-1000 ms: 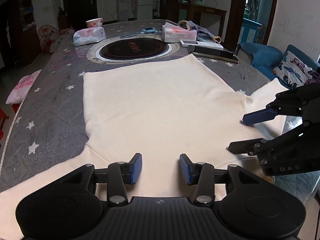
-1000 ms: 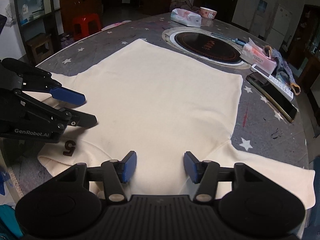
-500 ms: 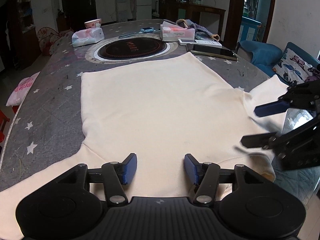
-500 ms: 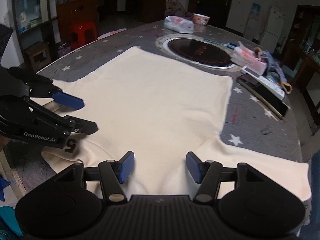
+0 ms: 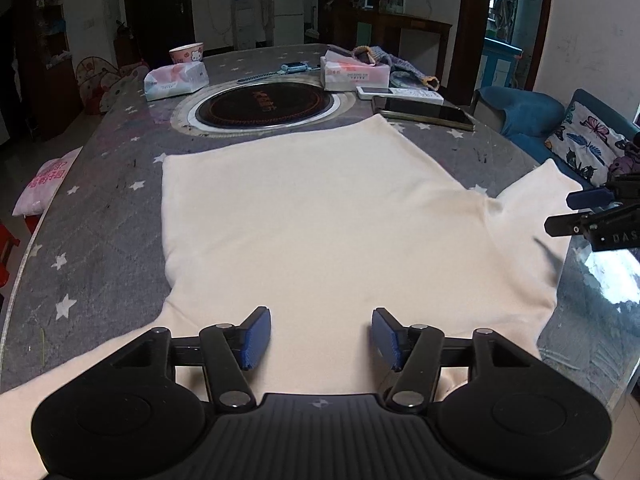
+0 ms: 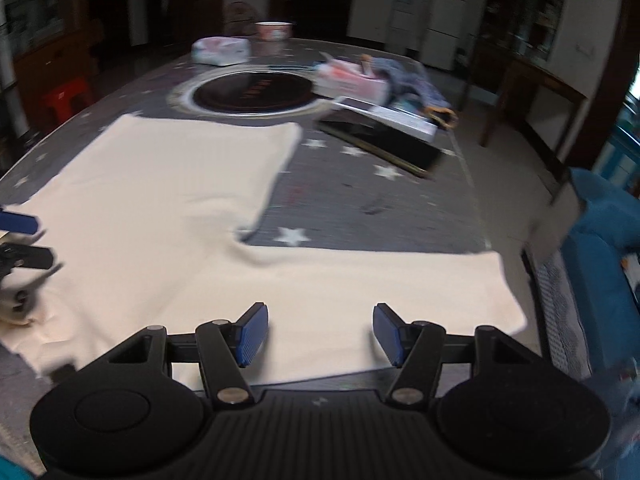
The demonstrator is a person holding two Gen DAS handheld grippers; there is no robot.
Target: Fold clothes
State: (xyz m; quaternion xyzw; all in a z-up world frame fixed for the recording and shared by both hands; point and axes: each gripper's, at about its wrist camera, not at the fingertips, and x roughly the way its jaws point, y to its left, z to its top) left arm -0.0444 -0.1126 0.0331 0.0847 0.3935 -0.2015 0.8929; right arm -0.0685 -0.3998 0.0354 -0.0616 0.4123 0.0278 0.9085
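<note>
A cream shirt (image 5: 320, 220) lies spread flat on the grey star-patterned table (image 5: 96, 240), hem toward the hot plate, sleeves out to both sides. My left gripper (image 5: 320, 338) is open and empty just above the shirt's near edge. My right gripper (image 6: 320, 334) is open and empty above the shirt's right sleeve (image 6: 380, 280). The right gripper also shows at the right edge of the left wrist view (image 5: 568, 216), over the sleeve. The left gripper shows at the left edge of the right wrist view (image 6: 24, 240). The right wrist view is blurred.
A round black hot plate (image 5: 264, 106) sits beyond the shirt. Tissue packs (image 5: 176, 80), a tissue box (image 5: 356, 74), a bowl (image 5: 187, 53), a remote (image 5: 400, 94) and a dark tablet (image 5: 428, 112) lie around it. A blue sofa (image 5: 536, 120) stands past the table's right edge.
My right gripper has swung right, from the shirt's body out over the right sleeve. My left gripper has pulled back and risen slightly. Both stay open.
</note>
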